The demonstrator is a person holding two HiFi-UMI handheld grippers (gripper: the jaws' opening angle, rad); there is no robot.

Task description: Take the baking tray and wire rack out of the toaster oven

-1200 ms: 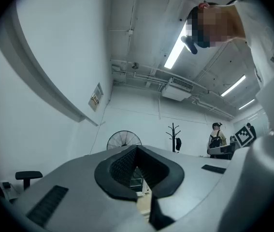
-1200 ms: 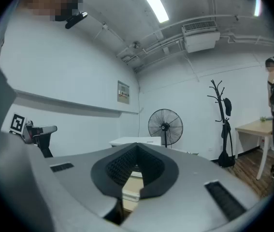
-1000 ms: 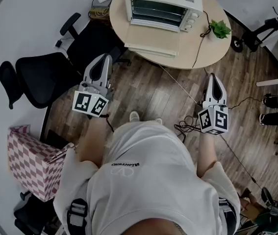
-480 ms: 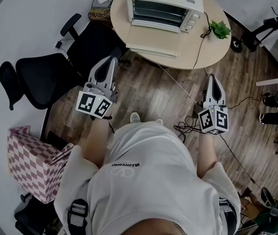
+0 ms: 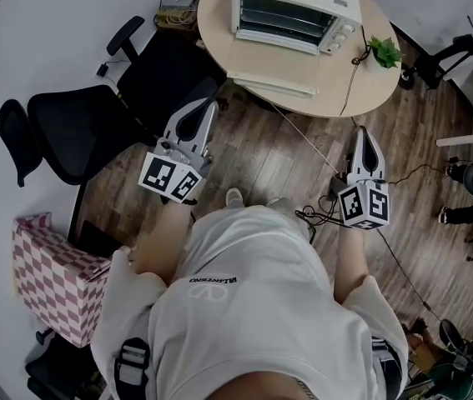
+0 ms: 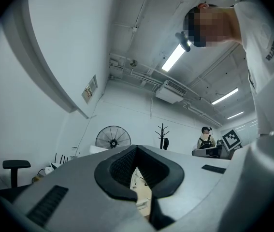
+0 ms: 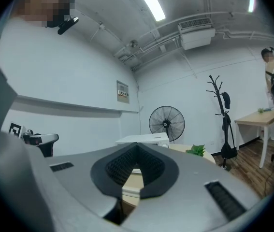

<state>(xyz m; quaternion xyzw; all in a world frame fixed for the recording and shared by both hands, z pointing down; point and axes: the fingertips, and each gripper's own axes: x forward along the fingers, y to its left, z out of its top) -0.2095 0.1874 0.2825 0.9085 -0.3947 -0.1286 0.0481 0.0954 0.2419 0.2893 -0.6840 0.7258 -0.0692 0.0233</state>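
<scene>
Left tongs [image 5: 208, 107], right tongs [image 5: 364, 132] both pressed together, ribbed pads [image 7: 121, 165], boxy toaster oven [image 5: 294, 11]

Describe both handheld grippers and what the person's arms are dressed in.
The left gripper and right gripper: tapering light-grey shells with dark cutouts, black ribbed pads, each ending in a white cube with black square markers. The white T-shirt has short sleeves.

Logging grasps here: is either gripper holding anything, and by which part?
Nothing is held. The left gripper and the right gripper are both shut and empty, away from the toaster oven.
</scene>
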